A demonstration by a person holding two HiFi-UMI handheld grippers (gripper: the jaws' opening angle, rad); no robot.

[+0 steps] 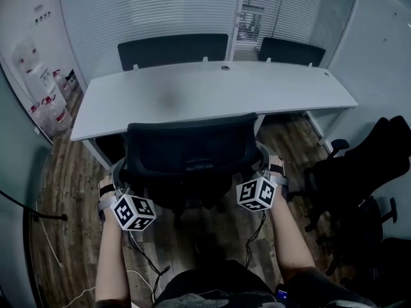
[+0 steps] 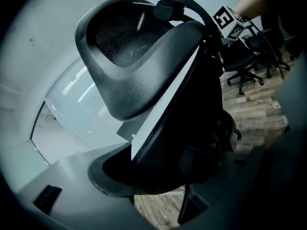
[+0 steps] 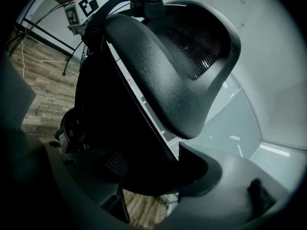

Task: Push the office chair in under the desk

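A black mesh-backed office chair (image 1: pixel 192 153) stands in front of the white desk (image 1: pixel 212 92), its back turned to me and its seat partly under the desk's edge. My left gripper (image 1: pixel 121 183) clasps the left edge of the chair back. My right gripper (image 1: pixel 266 171) clasps the right edge. In the left gripper view the chair's headrest (image 2: pixel 129 56) looms above, and the backrest's edge fills the gap in my left gripper (image 2: pixel 158 176). The right gripper view mirrors this: the headrest (image 3: pixel 184 47) above, the backrest's edge inside my right gripper (image 3: pixel 153 176).
Two more black chairs (image 1: pixel 173 49) (image 1: pixel 292 51) are tucked in at the desk's far side. Further black chairs (image 1: pixel 366 172) crowd the right. Water bottles (image 1: pixel 51 104) stand at the left wall. Cables (image 1: pixel 144 255) trail over the wooden floor by a thin stand (image 1: pixel 32 213).
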